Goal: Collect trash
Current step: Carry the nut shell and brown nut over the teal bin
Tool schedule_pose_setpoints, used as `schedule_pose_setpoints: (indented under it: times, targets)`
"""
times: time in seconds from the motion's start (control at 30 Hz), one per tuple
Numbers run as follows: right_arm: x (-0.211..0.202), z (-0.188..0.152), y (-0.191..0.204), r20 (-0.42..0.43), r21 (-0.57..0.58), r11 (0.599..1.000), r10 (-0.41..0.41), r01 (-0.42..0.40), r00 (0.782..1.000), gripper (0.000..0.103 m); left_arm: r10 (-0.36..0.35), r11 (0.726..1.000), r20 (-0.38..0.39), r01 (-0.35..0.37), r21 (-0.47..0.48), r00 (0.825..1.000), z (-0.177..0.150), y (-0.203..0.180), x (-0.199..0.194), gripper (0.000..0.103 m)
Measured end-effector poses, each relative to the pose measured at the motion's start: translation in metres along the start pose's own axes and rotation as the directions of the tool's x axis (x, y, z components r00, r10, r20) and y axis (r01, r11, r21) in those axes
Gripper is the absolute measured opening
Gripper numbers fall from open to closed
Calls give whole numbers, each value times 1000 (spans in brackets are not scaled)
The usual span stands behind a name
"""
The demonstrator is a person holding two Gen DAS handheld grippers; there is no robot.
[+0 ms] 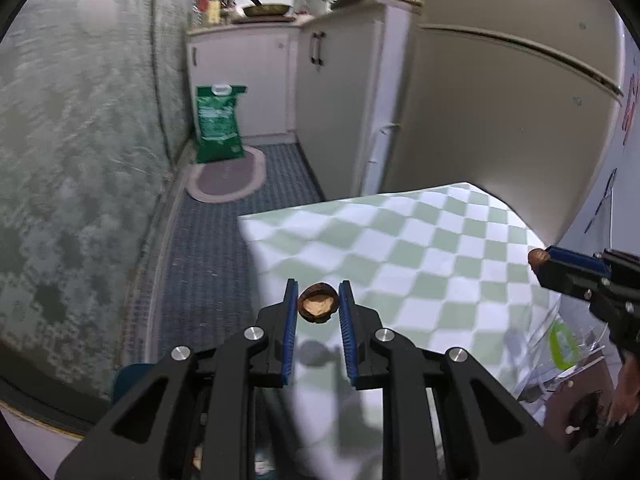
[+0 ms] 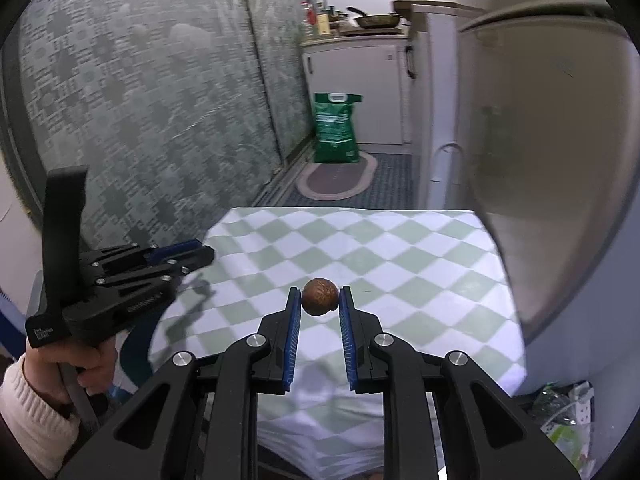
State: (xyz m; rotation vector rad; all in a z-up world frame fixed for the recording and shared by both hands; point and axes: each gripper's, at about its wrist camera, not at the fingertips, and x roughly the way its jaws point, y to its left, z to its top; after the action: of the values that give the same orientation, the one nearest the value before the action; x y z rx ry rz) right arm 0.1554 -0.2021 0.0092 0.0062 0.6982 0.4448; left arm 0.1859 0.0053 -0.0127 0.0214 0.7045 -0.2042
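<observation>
Each hand-held gripper pinches trash at lower frame centre: left hand-held gripper [image 1: 319,307] a light, brittle nutshell half [image 1: 318,307], right hand-held gripper [image 2: 319,297] a round, slippery whole nut [image 2: 319,296], both clamped across the middle.

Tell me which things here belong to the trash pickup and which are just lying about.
Part of the job:
- nutshell half in the left hand-held gripper
- round nutshell in the right hand-held gripper
- clear trash bag beside the table

Just lying about:
- green sack
- frying pan
- oval rug
</observation>
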Motion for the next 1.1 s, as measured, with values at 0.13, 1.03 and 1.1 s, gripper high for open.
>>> schedule_pose_setpoints:
  times: [0.13, 1.03, 1.1]
  targets:
    - [12, 7, 29, -10, -45, 998, 34, -34, 999, 19, 40, 999, 19, -40, -3, 999, -17, 38, -17, 22]
    - [107, 20, 190, -148, -189, 963, 166, -192, 975, 19, 28, 977, -273, -83, -194, 962, -149, 197, -4, 22]
    - [114, 16, 197, -166, -192, 960, 170, -201, 971, 19, 25, 978, -291, -83, -189, 956, -157, 198, -2, 22]
